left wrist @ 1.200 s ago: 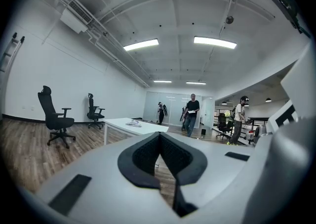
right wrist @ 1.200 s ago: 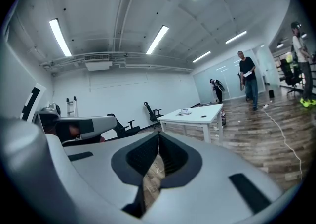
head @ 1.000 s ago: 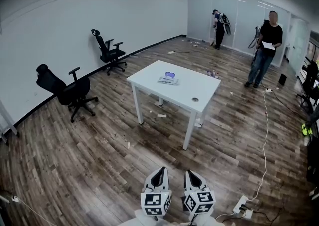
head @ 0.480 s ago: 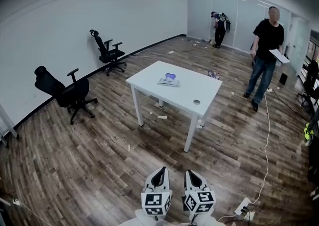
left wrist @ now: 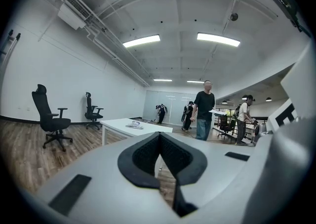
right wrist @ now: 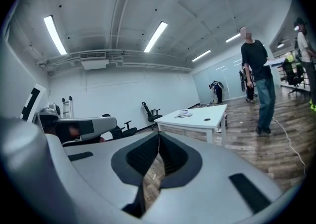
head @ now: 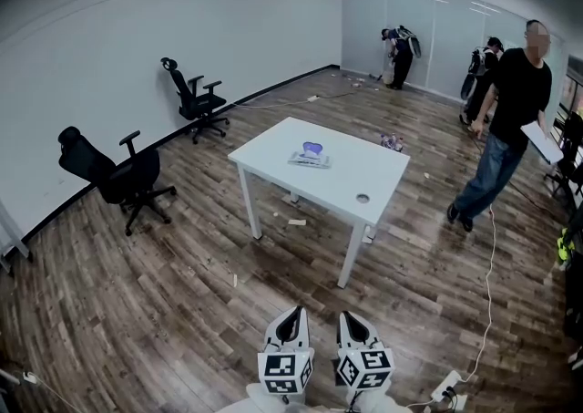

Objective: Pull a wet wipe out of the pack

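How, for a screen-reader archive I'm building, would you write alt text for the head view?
The left gripper and right gripper sit at the bottom edge, far from a white table bearing a wet wipe pack. A person walks at right; two office chairs stand left.

Both grippers are held low and close to our body, side by side at the bottom edge of the head view, pointing forward. On the left gripper [head: 291, 312] the jaws are together with the tips meeting, and nothing sits between the black pads [left wrist: 140, 157]. The right gripper [head: 352, 316] is the same (tips touching, a narrow slit behind them). Our marker cubes [head: 284, 372] face up toward the head. The two grippers lie just beside each other, with a small gap between them.
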A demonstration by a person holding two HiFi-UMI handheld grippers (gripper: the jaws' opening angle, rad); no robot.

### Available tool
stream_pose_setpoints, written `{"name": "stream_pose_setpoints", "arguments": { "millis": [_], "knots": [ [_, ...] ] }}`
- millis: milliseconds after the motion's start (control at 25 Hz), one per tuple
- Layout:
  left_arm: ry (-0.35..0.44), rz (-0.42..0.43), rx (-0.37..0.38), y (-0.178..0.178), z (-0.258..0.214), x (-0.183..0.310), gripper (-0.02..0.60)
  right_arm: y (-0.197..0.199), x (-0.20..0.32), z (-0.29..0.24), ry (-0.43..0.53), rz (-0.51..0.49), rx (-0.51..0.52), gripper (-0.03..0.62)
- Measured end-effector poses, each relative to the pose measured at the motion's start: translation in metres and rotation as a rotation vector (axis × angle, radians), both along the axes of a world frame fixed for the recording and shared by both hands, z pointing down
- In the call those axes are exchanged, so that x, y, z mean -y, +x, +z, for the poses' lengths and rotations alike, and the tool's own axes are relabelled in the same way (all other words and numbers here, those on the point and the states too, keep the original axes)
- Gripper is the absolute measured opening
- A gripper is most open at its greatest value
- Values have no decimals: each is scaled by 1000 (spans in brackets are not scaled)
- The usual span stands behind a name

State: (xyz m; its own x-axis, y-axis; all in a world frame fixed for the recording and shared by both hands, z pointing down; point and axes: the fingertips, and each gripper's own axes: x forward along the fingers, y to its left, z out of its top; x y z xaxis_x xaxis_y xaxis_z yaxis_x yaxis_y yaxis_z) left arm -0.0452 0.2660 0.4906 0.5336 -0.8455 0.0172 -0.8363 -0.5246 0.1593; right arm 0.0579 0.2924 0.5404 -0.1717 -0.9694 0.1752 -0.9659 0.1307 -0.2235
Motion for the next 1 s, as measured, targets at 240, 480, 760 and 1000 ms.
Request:
{"name": "stream_pose_setpoints", "arguments": {
  "millis": [240, 480, 760, 1000],
  "knots": [
    [0, 6, 2, 3, -3, 38, 0, 2, 38, -3, 0, 3, 0, 9],
    [-5, 15, 5, 6, -3, 74, 0, 4, 75, -2, -6, 7, 4, 9],
    [-5, 17, 1, 6, -6, 114, 0, 5, 114, -6, -1, 16, 5, 9],
    [-1, 32, -1, 9, -5, 138, 0, 8, 138, -4, -4, 35, 10, 9]
  ]
}}
